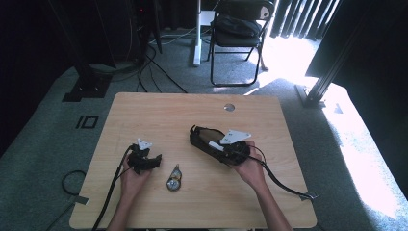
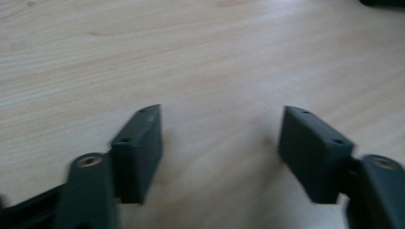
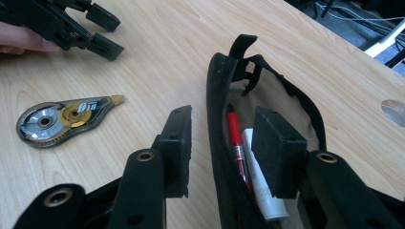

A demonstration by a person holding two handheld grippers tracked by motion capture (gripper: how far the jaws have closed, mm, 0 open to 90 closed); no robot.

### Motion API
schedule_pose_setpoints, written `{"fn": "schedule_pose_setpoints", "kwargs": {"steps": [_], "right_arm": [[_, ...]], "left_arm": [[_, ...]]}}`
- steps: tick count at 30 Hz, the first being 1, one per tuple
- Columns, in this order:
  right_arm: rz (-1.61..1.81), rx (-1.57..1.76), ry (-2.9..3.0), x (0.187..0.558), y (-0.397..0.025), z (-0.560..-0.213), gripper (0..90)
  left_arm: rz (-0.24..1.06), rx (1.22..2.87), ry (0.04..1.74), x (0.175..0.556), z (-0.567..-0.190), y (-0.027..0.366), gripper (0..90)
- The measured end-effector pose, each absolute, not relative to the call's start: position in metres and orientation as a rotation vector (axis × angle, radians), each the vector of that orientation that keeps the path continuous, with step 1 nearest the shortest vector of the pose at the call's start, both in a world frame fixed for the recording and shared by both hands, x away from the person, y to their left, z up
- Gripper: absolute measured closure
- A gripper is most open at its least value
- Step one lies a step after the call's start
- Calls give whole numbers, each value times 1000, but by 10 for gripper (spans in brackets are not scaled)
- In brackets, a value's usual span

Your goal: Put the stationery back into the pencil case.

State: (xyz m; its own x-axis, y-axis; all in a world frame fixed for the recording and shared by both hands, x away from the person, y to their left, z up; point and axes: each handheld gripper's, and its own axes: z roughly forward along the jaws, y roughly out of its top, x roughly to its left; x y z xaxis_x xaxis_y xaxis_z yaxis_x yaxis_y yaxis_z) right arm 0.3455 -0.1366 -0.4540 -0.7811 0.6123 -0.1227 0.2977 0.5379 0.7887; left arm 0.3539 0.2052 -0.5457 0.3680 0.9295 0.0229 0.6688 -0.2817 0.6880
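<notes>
High view: one wooden table [image 1: 144, 110], two grippers, one black pencil case [image 1: 204, 139], one correction tape dispenser [image 1: 173, 184]. The left gripper [image 1: 153, 160] is held low over the table at the left; the right gripper [image 1: 211, 144] is at the pencil case, right of centre. The tape dispenser lies flat on the table between the two hands, nearer the left gripper, touching neither.

Right gripper view: the right gripper [image 3: 222, 148] has its jaws apart, straddling the near wall of the open pencil case [image 3: 219, 124], one jaw outside, the other inside the opening. Not clamped. Inside the case: one red pen [image 3: 235, 138] and one white marker [image 3: 258, 176], side by side. The tape dispenser [image 3: 62, 119] lies to the left of the jaws, well apart.

Left gripper view: the left gripper [image 2: 219, 138] has its jaws wide apart over bare wood, holding nothing.
</notes>
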Motion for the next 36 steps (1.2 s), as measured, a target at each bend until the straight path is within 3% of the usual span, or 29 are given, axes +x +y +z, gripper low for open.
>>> {"fn": "schedule_pose_setpoints", "kwargs": {"steps": [19,36], "right_arm": [[1093,701,2420,334,-132,-457,547],[1102,695,2422,331,-132,-458,541]], "left_arm": [[489,2181,1167,305,-544,201,355],[463,2246,1021,288,-545,181,288]]}}
